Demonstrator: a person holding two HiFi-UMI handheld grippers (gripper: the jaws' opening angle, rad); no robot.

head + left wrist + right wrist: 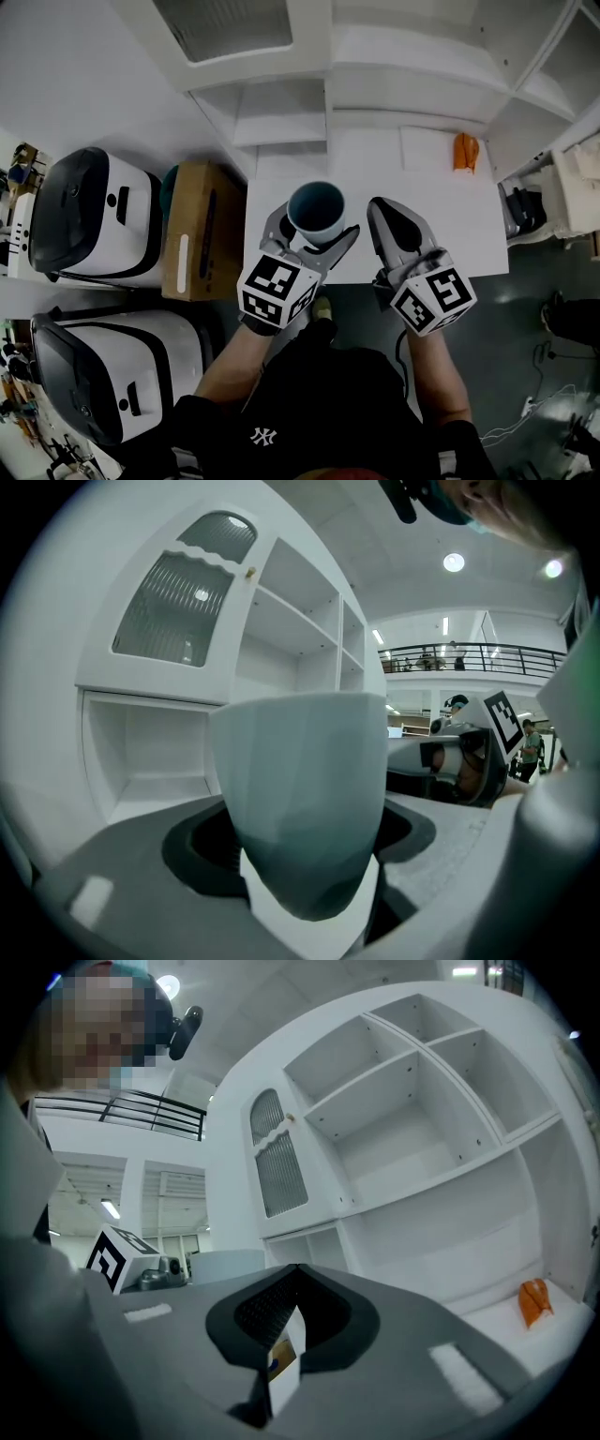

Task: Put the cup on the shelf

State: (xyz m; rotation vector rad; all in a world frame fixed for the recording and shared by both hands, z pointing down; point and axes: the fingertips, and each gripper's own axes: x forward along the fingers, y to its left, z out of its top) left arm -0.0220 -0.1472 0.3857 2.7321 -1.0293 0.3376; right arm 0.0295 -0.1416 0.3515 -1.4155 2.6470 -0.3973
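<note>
Cup (316, 212), white outside, teal inside, upright, gripped between the jaws of the left gripper (314, 232) over the table's (459, 239) near edge; right gripper (384, 208) just beside it, jaws closed, empty; orange object (466, 151) near the far right corner; white shelf unit (281, 117) along the far edge.

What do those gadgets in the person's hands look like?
The left hand-held gripper and the right hand-held gripper each have two grey, tapered, dark-lined jaws and carry a white cube of black square markers. The person wears a black short-sleeved top.
</note>
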